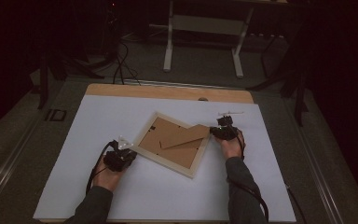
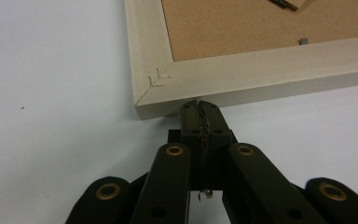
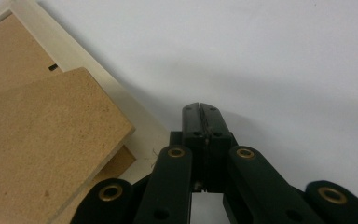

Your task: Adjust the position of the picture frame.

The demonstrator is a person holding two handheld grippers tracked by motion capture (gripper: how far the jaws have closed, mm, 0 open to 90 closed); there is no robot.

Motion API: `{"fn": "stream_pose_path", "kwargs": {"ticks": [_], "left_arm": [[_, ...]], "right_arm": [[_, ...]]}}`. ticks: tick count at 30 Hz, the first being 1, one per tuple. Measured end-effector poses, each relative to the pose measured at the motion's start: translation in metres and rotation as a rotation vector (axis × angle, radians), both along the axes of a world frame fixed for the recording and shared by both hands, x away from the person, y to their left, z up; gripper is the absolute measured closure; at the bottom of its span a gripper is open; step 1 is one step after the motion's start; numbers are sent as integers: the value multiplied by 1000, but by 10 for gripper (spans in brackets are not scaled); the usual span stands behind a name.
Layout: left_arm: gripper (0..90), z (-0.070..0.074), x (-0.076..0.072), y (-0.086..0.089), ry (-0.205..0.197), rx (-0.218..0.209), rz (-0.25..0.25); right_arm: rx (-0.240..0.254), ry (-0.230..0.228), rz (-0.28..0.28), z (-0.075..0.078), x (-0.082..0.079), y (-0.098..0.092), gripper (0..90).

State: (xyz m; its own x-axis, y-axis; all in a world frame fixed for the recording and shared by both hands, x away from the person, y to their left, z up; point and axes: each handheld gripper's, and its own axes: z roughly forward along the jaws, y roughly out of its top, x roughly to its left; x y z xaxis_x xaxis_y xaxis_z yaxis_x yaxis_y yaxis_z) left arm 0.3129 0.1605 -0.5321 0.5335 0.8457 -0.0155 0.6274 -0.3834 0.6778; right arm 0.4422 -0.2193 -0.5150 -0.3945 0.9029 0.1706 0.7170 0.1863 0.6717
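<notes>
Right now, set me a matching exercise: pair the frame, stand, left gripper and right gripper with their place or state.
Things:
1. frame
2. stand
3. left gripper
4. right gripper

Places or states:
A. jaws shut, at the frame's near-left corner
B. brown board lying across the frame's back
C. face down and askew on the white sheet
D. jaws shut, beside the frame's right corner

Pairs: 1-C, 2-B, 3-A, 4-D
</notes>
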Motion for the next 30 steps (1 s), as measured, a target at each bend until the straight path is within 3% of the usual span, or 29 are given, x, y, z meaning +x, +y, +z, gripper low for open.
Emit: {"fn": "stream_pose_path", "kwargs": {"ticks": [14, 22, 24, 30], "left_arm": [[900, 0, 9, -2, 10, -13, 17], [900, -1, 12, -5, 14, -31, 46], [900, 0, 11, -6, 11, -23, 50], [900, -1, 12, -6, 12, -27, 48]], "right_arm": [[33, 30, 10, 0, -8, -1, 900], [33, 78, 74, 2, -9, -2, 900], [65, 88, 82, 3, -8, -3, 900], [67, 70, 97, 2, -6, 2, 899]]}}
